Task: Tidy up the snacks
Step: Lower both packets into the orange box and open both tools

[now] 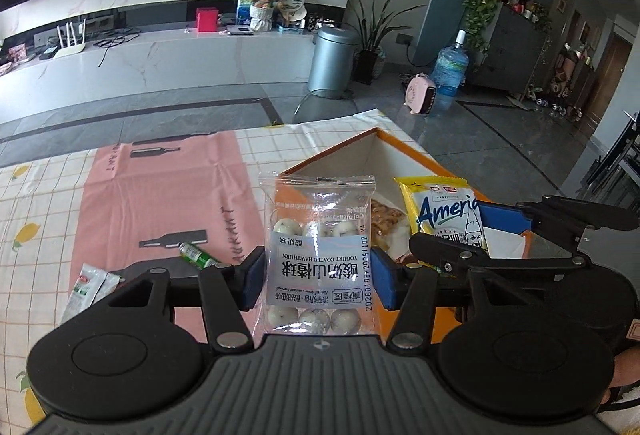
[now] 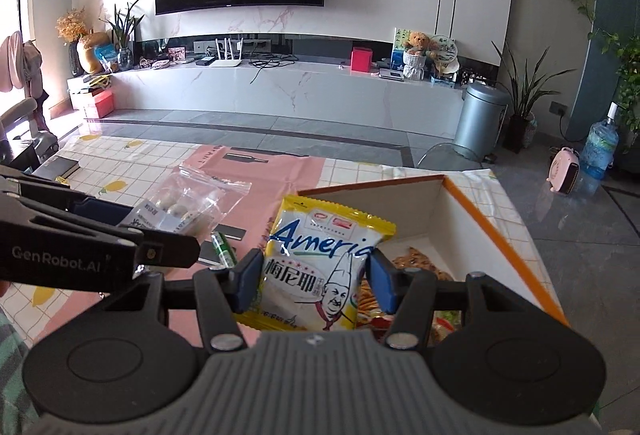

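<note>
My left gripper [image 1: 318, 281] is shut on a clear bag of yogurt hawthorn balls [image 1: 318, 255] and holds it upright above the table, just left of the orange-rimmed box [image 1: 332, 151]. The bag also shows in the right wrist view [image 2: 188, 205]. My right gripper [image 2: 314, 283] is shut on a yellow and white "America" snack packet [image 2: 316, 263], held at the box's near left corner; the packet also shows in the left wrist view [image 1: 444, 213]. The box [image 2: 492, 223] holds other snack packets [image 2: 420, 263].
A small green tube [image 1: 196, 255] and a white and green sachet [image 1: 86, 287] lie on the pink and checked tablecloth [image 1: 120, 195]. The tube also shows in the right wrist view [image 2: 224, 249]. A dark flat object [image 2: 60, 167] lies at the table's far left.
</note>
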Demonstrator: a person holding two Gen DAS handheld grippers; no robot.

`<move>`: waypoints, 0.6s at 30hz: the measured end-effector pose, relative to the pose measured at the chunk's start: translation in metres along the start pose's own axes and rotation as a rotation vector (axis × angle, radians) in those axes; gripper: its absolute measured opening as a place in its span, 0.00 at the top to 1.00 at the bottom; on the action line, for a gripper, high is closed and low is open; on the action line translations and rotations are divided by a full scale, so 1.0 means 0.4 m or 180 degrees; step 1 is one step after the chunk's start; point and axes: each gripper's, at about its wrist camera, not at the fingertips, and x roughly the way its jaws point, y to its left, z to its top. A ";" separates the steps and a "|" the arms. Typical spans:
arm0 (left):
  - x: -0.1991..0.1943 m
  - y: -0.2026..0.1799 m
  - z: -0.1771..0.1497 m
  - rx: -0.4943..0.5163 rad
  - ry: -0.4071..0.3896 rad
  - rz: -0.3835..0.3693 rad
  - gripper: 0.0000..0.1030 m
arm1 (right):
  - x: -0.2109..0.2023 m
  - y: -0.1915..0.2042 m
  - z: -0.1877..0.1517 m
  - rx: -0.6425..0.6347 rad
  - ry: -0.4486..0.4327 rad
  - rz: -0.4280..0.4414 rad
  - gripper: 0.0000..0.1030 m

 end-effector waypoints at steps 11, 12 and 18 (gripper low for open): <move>0.157 -0.172 0.070 0.0444 0.0201 -0.0264 0.40 | 0.022 -0.179 -0.010 -0.0342 0.0263 -0.0283 0.47; 0.174 -0.183 0.073 0.0486 0.0239 -0.0272 0.40 | 0.033 -0.190 -0.014 -0.0368 0.0306 -0.0294 0.47; 0.272 -0.241 0.071 0.0755 0.0477 -0.0387 0.40 | 0.111 -0.250 -0.044 -0.0433 0.0613 -0.0242 0.48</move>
